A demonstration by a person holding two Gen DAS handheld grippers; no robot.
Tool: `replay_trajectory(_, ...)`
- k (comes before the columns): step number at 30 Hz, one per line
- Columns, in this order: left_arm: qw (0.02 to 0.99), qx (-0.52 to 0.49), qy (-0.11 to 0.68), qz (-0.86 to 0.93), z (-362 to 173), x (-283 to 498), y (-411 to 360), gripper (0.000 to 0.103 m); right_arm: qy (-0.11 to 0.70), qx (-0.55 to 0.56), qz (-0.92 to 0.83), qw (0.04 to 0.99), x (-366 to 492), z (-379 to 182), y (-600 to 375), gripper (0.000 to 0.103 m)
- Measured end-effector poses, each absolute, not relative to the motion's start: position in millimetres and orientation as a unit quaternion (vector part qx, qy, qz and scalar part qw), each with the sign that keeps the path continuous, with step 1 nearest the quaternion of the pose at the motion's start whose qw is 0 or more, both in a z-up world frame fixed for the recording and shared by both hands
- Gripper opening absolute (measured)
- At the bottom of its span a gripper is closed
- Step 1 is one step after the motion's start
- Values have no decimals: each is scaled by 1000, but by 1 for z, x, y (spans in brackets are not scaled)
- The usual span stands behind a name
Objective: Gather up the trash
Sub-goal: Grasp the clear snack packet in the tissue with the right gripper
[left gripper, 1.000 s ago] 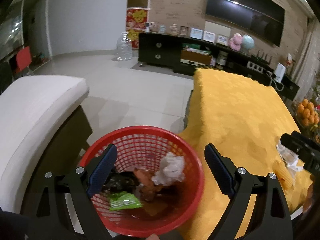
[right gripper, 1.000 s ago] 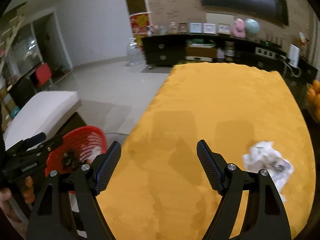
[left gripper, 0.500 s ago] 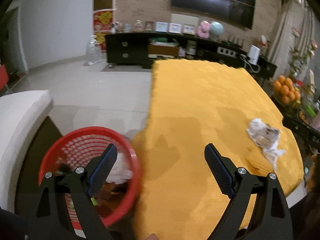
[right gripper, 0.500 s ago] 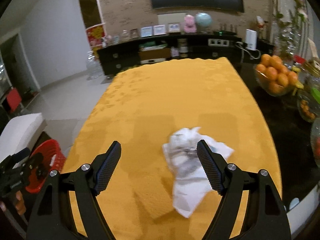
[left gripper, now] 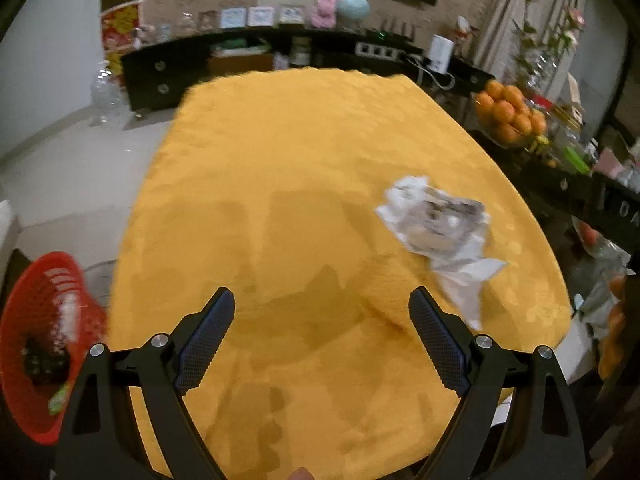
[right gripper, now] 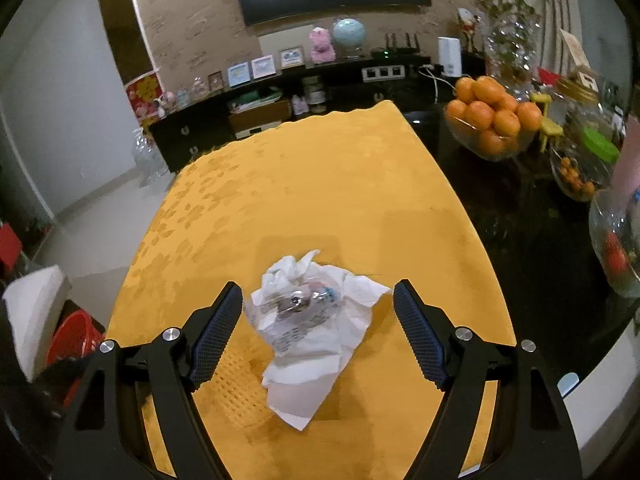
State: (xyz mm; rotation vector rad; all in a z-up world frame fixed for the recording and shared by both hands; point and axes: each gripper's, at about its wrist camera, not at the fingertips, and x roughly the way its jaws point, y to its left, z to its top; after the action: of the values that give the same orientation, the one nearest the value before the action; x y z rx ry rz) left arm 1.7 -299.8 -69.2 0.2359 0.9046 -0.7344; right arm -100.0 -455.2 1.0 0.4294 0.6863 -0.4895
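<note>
Now crumpled wrapper (right gripper: 308,320) between spread right tongs (right gripper: 318,312).

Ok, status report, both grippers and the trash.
Left gripper open, empty. Right gripper open, crumpled wrapper between jaws, ungripped, on yellow cloth. Nothing in the way.

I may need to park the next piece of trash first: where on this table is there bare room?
The yellow tablecloth is bare except for the crumpled wrapper and tissue near its front. Free patches: the whole far half toward the black cabinet, and the left strip toward the red basket. The dark surface right of the cloth is crowded: orange bowl, glass jars.
</note>
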Motion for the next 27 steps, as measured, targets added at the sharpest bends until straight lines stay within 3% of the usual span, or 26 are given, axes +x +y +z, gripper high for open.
replay_trajectory(12,801,115,465,-358,-107,-9,-354,83,323,232,-235,887,-109,1,-468,75)
replay_trajectory(21,805,121,443,-376,-111,-9,-338,40,326,237,-236,884,-108,-2,-468,75)
replay_trajectory(27,815,105,445,-357,-110,9,-310,34,328,223,-221,891,-99,-9,-465,75)
